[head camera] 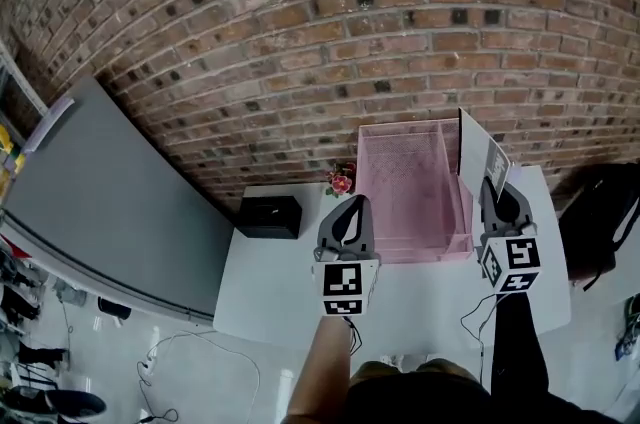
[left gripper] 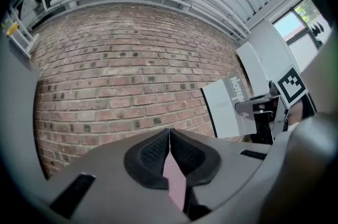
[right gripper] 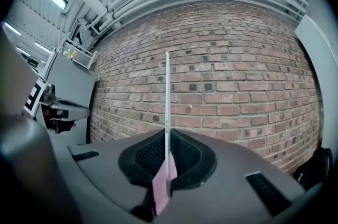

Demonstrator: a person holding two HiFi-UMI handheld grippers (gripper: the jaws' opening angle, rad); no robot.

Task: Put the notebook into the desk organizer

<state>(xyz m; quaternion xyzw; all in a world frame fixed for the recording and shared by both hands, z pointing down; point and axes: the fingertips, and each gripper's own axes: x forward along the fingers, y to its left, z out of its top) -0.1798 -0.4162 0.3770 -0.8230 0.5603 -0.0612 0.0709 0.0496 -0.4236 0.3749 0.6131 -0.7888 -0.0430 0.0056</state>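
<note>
A pink mesh desk organizer (head camera: 410,202) stands at the back of the white table (head camera: 420,297), against the brick wall. My right gripper (head camera: 497,187) is shut on a grey-and-white notebook (head camera: 482,157) and holds it upright just past the organizer's right side. In the right gripper view the notebook (right gripper: 167,101) shows edge-on, pinched between the pads of the right gripper (right gripper: 168,136). My left gripper (head camera: 349,202) hovers by the organizer's front left corner. Its jaws are shut with nothing in them (left gripper: 169,136). From that view the notebook (left gripper: 229,106) appears at the right.
A black box (head camera: 268,216) sits at the table's back left, and a small red flower (head camera: 342,182) stands beside the organizer. A grey panel (head camera: 100,202) leans at the left. A black bag (head camera: 600,222) is off the table's right edge. Cables (head camera: 190,352) lie on the floor.
</note>
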